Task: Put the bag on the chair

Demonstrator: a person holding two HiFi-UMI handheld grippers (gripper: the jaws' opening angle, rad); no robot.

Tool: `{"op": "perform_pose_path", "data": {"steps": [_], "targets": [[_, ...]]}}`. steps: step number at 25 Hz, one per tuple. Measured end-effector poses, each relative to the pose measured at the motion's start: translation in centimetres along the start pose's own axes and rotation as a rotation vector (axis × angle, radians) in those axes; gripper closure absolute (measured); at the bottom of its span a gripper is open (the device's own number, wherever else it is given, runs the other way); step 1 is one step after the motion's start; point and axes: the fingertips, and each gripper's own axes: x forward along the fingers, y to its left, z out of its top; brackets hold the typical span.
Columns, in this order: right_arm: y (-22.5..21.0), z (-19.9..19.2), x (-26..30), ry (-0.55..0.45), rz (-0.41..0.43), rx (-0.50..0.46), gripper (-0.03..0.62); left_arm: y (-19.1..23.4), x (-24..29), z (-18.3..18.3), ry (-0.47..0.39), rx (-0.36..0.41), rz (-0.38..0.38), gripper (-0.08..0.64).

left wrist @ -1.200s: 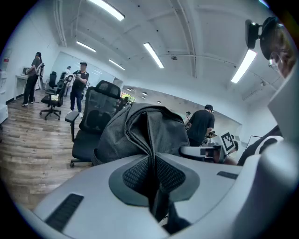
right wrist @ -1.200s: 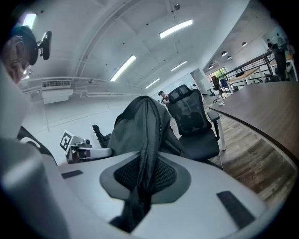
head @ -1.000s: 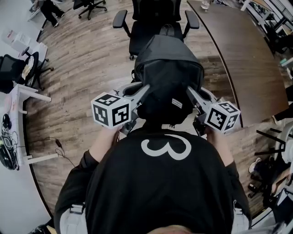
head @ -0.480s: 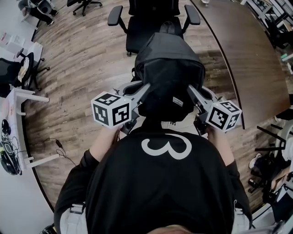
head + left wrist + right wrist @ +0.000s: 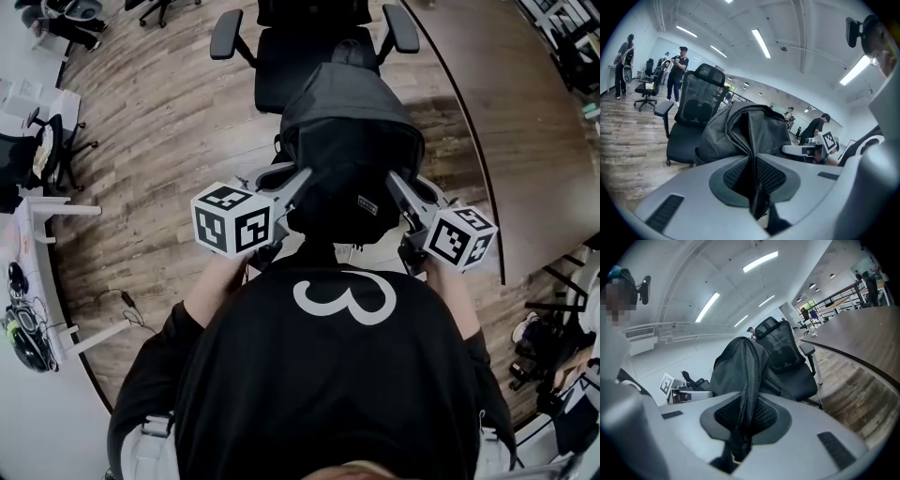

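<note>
A black backpack (image 5: 347, 141) hangs in the air between my two grippers, just short of a black office chair (image 5: 298, 52). My left gripper (image 5: 305, 178) is shut on a fold of the bag's left side (image 5: 750, 136). My right gripper (image 5: 392, 183) is shut on a fold of its right side (image 5: 747, 376). In the left gripper view the chair (image 5: 689, 122) stands behind and left of the bag. The right gripper view shows the chair (image 5: 790, 362) behind and right of it. The chair seat is partly hidden by the bag.
A long dark wooden table (image 5: 511, 122) runs along the right. White desks (image 5: 37, 206) with cables and gear stand at the left, with more office chairs (image 5: 42, 150) there. People stand in the far background (image 5: 677, 70). Wooden floor (image 5: 159, 122) surrounds the chair.
Both grippers and the bag have moved forward toward the chair, which now lies closer and higher in the head view. The grips have not changed.
</note>
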Motion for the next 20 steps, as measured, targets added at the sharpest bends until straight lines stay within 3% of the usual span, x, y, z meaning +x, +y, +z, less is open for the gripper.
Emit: {"op": "perform_pose_path", "data": {"steps": [20], "targets": [[-5.3, 9.0, 12.8, -0.003, -0.046, 0.003, 0.534, 11.7, 7.0, 10.5, 0.043, 0.014, -0.035, 0.511]]}}
